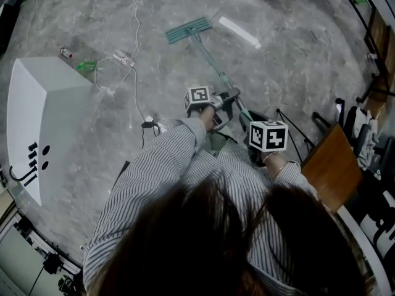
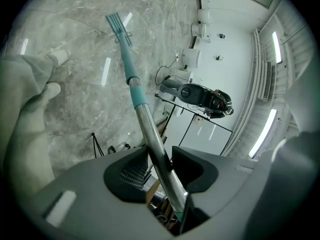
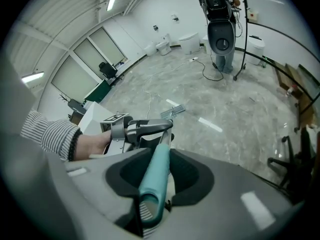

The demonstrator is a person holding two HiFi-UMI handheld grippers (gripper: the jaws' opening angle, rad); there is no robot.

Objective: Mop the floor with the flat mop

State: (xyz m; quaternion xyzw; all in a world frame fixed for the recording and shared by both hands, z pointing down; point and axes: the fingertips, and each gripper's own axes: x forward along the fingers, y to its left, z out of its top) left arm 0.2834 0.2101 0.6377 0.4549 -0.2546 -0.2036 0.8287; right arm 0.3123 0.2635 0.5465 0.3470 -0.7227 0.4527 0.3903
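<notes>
In the head view, hair and striped sleeves [image 1: 166, 165] covered the lower centre of the frame, hiding the near end of the mop handle [image 1: 210, 57]. A small red-capped item [image 1: 65, 52] at upper left was too small to tell.

The grey marbled floor [image 1: 296, 48] carries the flat mop head [image 1: 188, 30], a white cable [image 1: 135, 73] and a white cabinet [image 1: 43, 113].

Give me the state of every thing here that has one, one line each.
Mop head, flat on the floor, out ahead.
Mop handle, tilted, held in both grippers.
Left gripper, shut on the mop handle's metal part.
Right gripper, shut on the mop handle's teal end.
Cable, lying loose on the floor.
</notes>
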